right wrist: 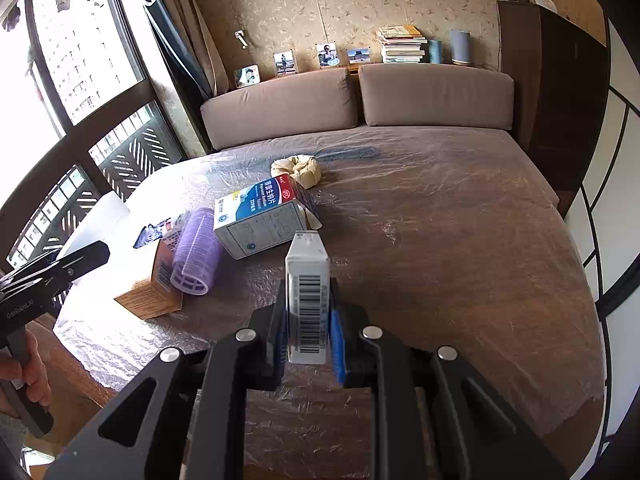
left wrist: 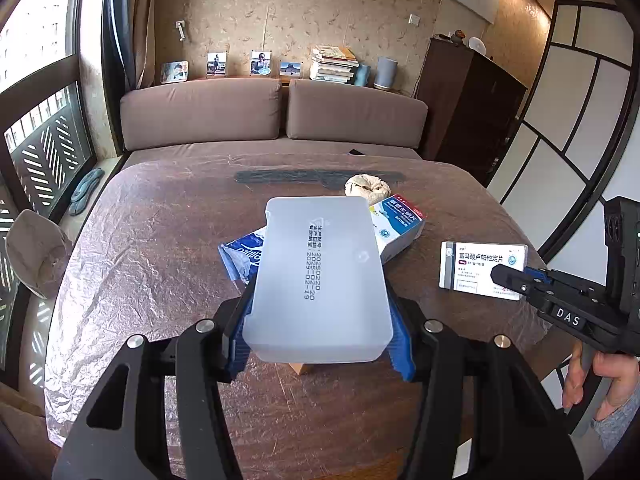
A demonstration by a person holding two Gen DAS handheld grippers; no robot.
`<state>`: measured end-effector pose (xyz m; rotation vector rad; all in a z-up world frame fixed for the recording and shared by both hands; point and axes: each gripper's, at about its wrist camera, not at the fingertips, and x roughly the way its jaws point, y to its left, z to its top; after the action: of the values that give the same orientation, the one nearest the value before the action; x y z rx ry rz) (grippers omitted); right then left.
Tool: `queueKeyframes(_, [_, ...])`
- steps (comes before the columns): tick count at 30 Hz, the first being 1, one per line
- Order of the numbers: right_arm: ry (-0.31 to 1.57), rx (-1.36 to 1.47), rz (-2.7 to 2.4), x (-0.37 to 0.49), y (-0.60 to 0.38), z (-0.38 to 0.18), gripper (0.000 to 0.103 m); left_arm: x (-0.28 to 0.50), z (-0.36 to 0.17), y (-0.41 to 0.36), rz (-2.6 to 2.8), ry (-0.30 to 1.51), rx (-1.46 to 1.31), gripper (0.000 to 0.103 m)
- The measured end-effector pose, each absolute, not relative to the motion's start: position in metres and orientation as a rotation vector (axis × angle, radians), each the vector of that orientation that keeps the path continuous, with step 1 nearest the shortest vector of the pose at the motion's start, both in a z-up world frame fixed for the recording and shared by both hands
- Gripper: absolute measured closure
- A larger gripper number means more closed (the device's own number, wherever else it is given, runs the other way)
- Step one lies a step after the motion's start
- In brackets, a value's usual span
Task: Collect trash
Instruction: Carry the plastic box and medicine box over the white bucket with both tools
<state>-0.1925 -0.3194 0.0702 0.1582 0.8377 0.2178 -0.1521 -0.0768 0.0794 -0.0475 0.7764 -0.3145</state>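
Observation:
My left gripper (left wrist: 320,336) is shut on a translucent white plastic box (left wrist: 320,280), held bottom up above the table; it also shows at the left of the right wrist view (right wrist: 96,220). My right gripper (right wrist: 308,320) is shut on a small white medicine box (right wrist: 308,292) with a barcode, held above the table; it shows in the left wrist view (left wrist: 480,268) at the right. On the table lie a blue-and-white carton (right wrist: 256,220), a purple hair roller (right wrist: 196,252), a brown carton (right wrist: 150,288), a blue wrapper (left wrist: 242,256) and a crumpled beige paper ball (right wrist: 298,170).
The round wooden table (right wrist: 460,260) is covered with clear plastic film. A brown sofa (right wrist: 360,100) stands behind it, with photos and books on a ledge. A window is at the left, a dark cabinet (right wrist: 560,100) at the right.

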Motion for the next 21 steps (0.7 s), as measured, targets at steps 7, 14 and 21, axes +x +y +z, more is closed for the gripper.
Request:
queueKeyframes(7, [0.828,0.16,0.25,-0.212,-0.316,0.079,0.084,-0.166,0.078,-0.077,-0.32,0.782,-0.044,0.047])
queueKeyframes(14, [0.829,0.155,0.269,-0.223,-0.316,0.084,0.084,-0.182,0.074,-0.08,-0.324,0.79,-0.032,0.047])
queueKeyframes(21, [0.839,0.134,0.297,-0.236,-0.31,0.085,0.084,-0.194,0.066,-0.081,-0.327,0.816,-0.038,0.047])
